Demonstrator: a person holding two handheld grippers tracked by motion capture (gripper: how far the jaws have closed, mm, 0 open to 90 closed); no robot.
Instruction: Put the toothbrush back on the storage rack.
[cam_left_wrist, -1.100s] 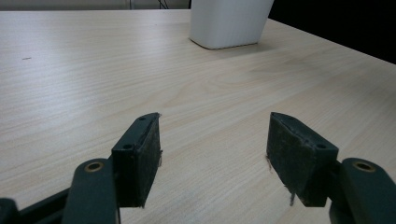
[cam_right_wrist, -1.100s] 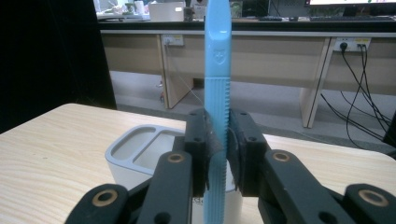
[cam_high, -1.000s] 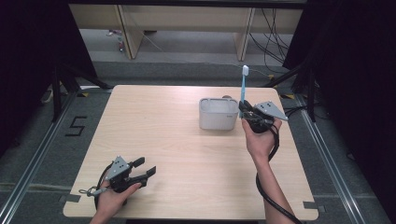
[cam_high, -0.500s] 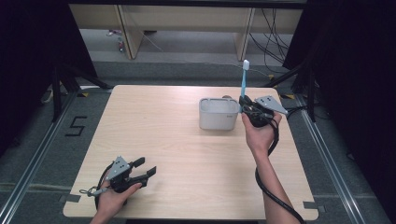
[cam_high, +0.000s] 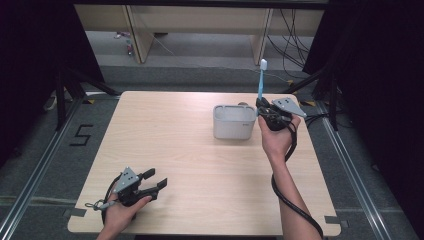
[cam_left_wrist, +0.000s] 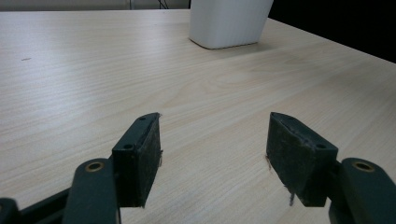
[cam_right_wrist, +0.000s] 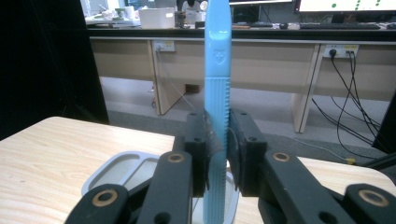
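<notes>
Overhead, pale wood table (cam_high: 200, 150), desks behind; left gripper (cam_high: 152, 183) spread empty, right gripper (cam_right_wrist: 217, 154) clamping upright toothbrush (cam_right_wrist: 217, 84) beside bin (cam_high: 234, 122).

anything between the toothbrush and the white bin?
Nothing visible. The right tool is shut on the blue toothbrush, held upright right beside the white bin. The bin's top is open. The left tool rests open far off on the table.

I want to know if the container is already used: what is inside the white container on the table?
The white container looks empty in the high view: pale inner walls, no item visible. The blue toothbrush is held upright beside it in the right gripper. Its near wall hides part of its floor.
</notes>
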